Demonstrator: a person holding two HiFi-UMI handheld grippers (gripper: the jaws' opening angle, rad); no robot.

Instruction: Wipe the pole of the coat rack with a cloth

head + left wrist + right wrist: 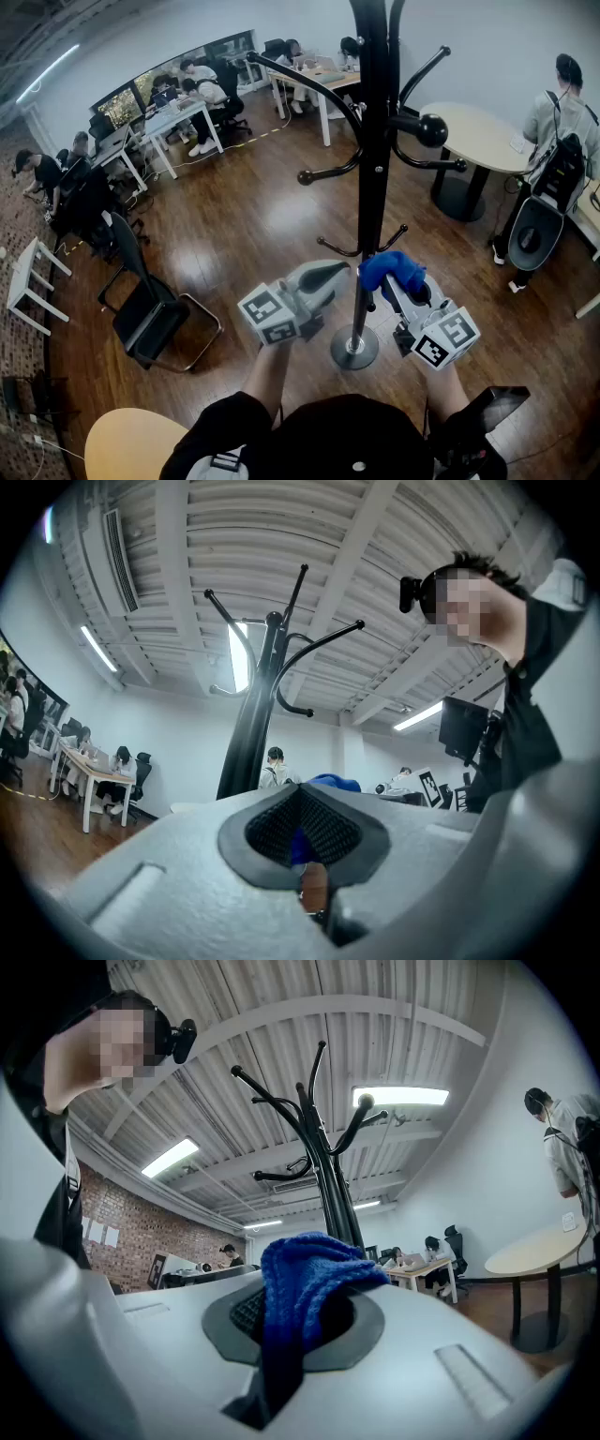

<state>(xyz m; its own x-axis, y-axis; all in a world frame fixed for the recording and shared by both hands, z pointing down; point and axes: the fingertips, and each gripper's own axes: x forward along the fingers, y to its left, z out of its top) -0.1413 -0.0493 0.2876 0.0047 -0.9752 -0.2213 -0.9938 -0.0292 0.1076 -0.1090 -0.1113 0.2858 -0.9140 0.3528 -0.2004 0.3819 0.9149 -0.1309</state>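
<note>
Blue knitted cloth (pixel 394 268) bunches out of the right gripper (pixel 405 292), whose jaws are clamped on it. In the right gripper view the fabric spills up over the dark pads and a strip of it hangs down through the slot between them. From the head view the cloth sits low on the right side of the black metal pole (pixel 368 216) of the coat rack, a little above the round metal base (pixel 354 349). Its left edge overlaps the pole there, though firm contact cannot be confirmed.

The left gripper (pixel 333 277) is on the other side, its tip just left of the pole at about the same height. Its jaws are drawn together with nothing held between them. Through the small gap in its own view only a sliver of the blue cloth and the floor beyond show.

Curved black hooks (pixel 309 89) branch from the pole higher up. The rack stands on a dark wooden floor (pixel 244 216). A black folding chair (pixel 150 319) stands near left, a round pale table (pixel 483 136) far right, and white desks (pixel 173 122) with seated people far left.
</note>
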